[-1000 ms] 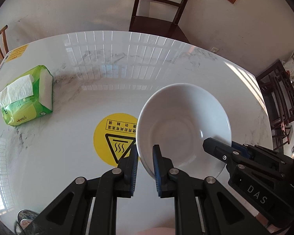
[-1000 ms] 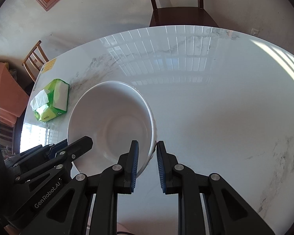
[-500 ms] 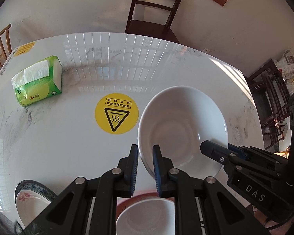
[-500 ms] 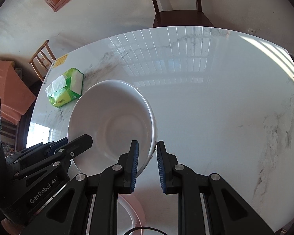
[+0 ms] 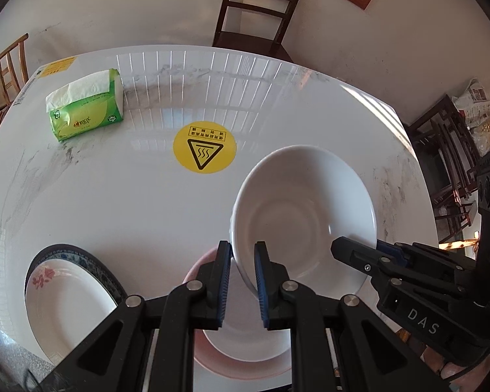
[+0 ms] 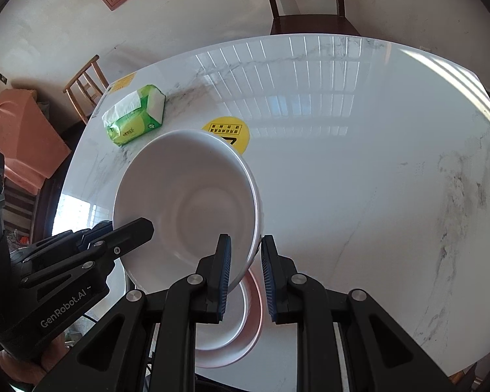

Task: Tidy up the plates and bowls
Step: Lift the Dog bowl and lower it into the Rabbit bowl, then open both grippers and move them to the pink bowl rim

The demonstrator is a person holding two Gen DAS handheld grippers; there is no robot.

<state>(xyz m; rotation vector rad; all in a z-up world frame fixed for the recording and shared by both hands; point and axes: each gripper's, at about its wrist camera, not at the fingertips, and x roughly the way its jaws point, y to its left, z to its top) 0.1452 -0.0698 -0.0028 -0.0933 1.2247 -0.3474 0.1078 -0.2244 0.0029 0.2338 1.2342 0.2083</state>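
A large white bowl point(image 5: 305, 209) hangs above the marble table, carried by both grippers. My left gripper point(image 5: 241, 281) is shut on its left rim, and my right gripper point(image 6: 245, 274) is shut on its right rim point(image 6: 254, 215). Under the bowl, near the table's front edge, sits a pink-rimmed plate point(image 5: 245, 352) with a white centre, also visible in the right wrist view as the pink-rimmed plate point(image 6: 245, 323). A plate with a blue patterned border and red flowers point(image 5: 65, 294) lies to the pink one's left.
A green tissue pack point(image 5: 85, 111) lies at the table's far left. A round yellow warning sticker point(image 5: 204, 146) marks the table's middle. Dark wooden chairs point(image 5: 258, 6) stand beyond the far edge and at the right. The marble table point(image 6: 375, 163) extends to the right.
Both grippers have drawn the bowl back toward the near edge and slightly up. The pink-rimmed plate and the flowered plate have come into view below.
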